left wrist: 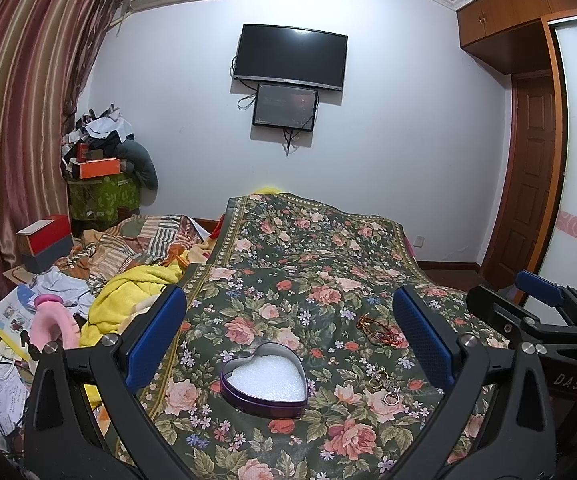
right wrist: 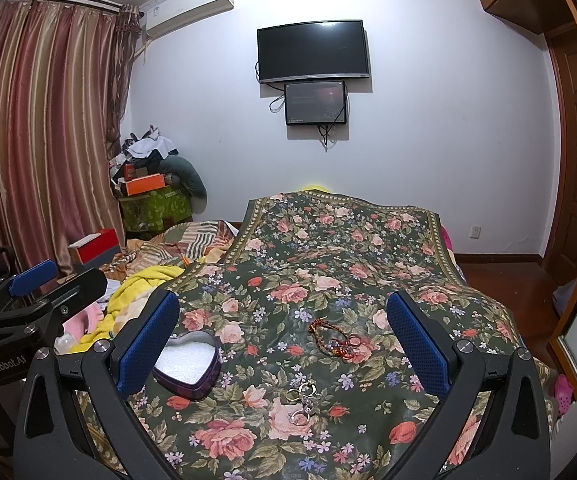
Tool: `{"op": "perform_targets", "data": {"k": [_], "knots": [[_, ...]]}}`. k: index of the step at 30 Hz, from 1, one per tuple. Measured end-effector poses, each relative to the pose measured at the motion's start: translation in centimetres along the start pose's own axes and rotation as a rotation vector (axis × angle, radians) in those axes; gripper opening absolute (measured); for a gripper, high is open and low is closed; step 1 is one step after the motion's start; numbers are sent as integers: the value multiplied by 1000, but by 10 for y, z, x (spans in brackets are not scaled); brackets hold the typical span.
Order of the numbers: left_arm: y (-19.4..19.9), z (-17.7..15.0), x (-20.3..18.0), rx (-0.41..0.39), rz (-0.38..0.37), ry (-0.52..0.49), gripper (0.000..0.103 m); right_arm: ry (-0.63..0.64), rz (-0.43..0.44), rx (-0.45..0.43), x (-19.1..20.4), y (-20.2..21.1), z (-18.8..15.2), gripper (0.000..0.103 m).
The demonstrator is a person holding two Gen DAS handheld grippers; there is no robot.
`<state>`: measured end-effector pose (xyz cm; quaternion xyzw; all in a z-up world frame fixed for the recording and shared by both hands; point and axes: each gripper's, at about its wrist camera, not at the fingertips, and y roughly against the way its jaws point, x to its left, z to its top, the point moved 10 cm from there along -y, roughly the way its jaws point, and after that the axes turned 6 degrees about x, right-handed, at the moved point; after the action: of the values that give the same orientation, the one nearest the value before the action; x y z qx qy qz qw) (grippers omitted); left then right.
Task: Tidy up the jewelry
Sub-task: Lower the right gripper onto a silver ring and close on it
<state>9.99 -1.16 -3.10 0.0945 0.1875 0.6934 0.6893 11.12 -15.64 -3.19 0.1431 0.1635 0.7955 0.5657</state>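
A purple heart-shaped tin (left wrist: 265, 384) with white foam lining sits open on the floral cloth (left wrist: 308, 264); it also shows in the right wrist view (right wrist: 188, 364). A red braided bracelet (left wrist: 380, 330) lies to its right, also in the right wrist view (right wrist: 338, 338). Small gold and silver rings (left wrist: 386, 390) lie nearer, also in the right wrist view (right wrist: 302, 402). My left gripper (left wrist: 290, 340) is open and empty above the tin. My right gripper (right wrist: 284, 338) is open and empty above the jewelry, and it appears at the right of the left wrist view (left wrist: 544, 312).
The floral cloth (right wrist: 328, 248) covers a raised surface. To the left lie a yellow towel (left wrist: 128, 300), striped bedding (left wrist: 136, 248), papers, a red box (left wrist: 44, 240) and piled clutter (left wrist: 104, 160). A TV (left wrist: 290, 56) hangs on the far wall. A wooden door (left wrist: 528, 184) stands right.
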Motion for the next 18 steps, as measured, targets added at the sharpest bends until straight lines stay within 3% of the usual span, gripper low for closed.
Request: {"op": "perform_targets", "data": {"k": [7,16,18], "knots": [[-26,-15,-12,94,-26,-31,103,-19,-44,115,-23,-25,-21,103],[-72,-69,-44,287,-101,-136,103,-65,-56,236,-60,-42,-55,103],[-79,-80,-50,332,-123,-144,98,-61,-60,250,-65,-43,-60,103]]}}
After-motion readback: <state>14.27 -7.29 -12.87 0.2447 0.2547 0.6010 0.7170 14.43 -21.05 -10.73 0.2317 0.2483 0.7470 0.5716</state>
